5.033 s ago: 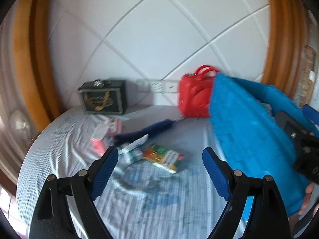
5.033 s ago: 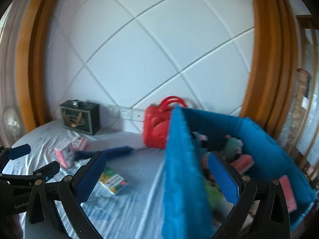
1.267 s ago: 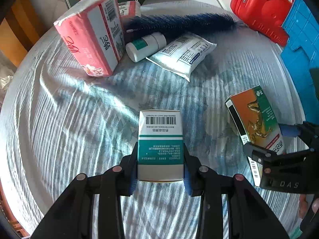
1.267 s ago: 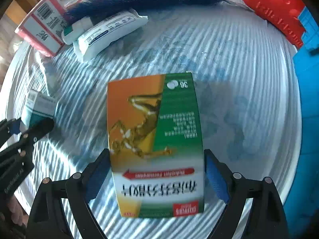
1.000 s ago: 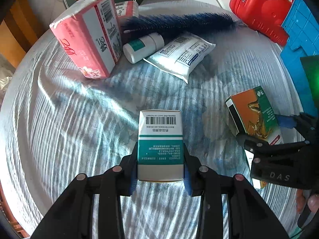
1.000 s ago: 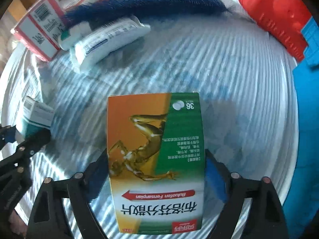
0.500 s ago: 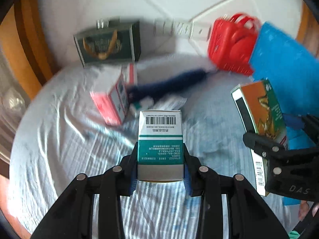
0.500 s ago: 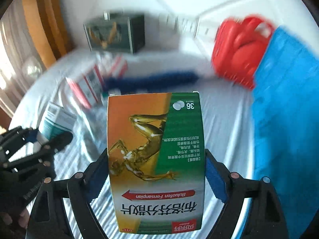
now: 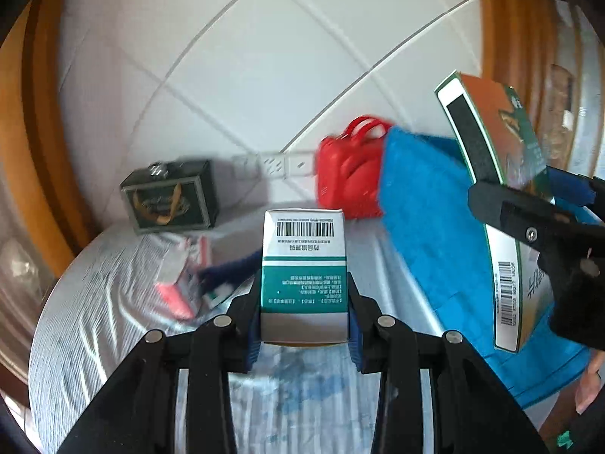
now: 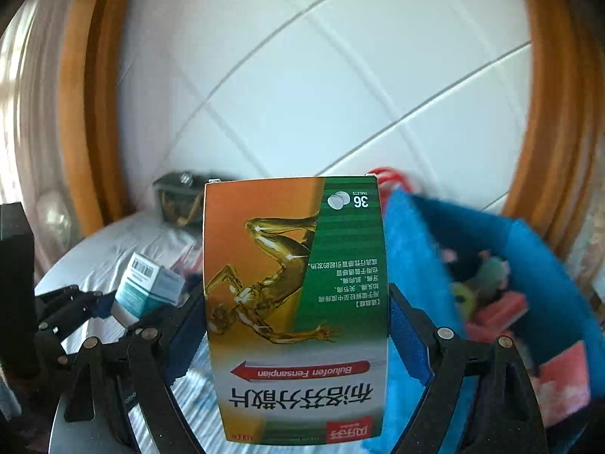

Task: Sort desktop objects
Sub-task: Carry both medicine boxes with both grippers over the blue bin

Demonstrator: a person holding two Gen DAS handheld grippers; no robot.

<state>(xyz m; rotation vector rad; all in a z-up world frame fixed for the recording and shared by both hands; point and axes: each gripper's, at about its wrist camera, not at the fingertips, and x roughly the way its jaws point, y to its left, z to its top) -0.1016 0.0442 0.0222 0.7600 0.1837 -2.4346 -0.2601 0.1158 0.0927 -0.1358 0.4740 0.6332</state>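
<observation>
Between the right jaws: orange-and-green carton (image 10: 297, 310), glossy printed cardboard. Between the left jaws: teal-and-white carton (image 9: 304, 280), matt cardboard. Beyond both: blue bin (image 10: 548, 265), fuzzy felt-like cloth; tablecloth (image 9: 113, 325), striped woven fabric; red case (image 9: 349, 185), smooth plastic.

Near worktop (image 9: 113, 340) bare; farther back, pink pack (image 9: 177, 287) and dark brush (image 9: 234, 265) block passage. Blue bin (image 10: 548, 265), open-topped, stands right; red case (image 9: 348, 178) behind it against wall.

Home: clothed table (image 9: 113, 302), wall sockets (image 9: 274, 164)
</observation>
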